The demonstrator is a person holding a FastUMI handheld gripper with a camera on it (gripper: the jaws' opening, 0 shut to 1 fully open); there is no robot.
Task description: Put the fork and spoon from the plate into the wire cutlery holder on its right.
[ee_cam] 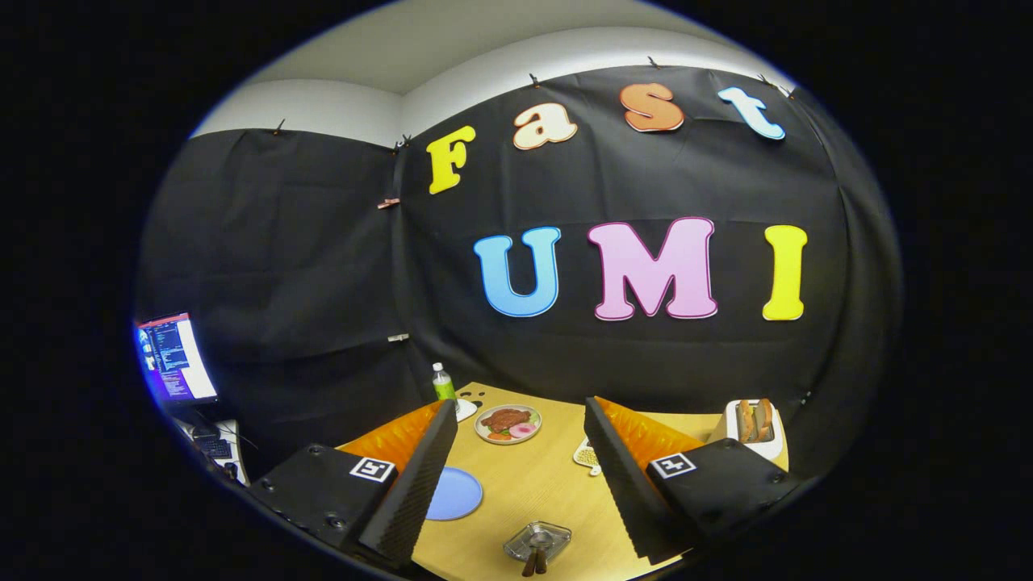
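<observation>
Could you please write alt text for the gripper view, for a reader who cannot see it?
The gripper hovers open above a wooden table, holding nothing. Between the fingers lie a blue plate and a small metal holder; beyond them, a plate of food and a green bottle.

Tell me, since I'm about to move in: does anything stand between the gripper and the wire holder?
Nothing visible does. The gripper is open, and the holder sits on the table between its fingers, brown handles poking out. The blue plate lies apart, beside it.

Blue plate (pixel 454 494) half hidden behind finger; monitor (pixel 173 359) cut off at edge.
</observation>
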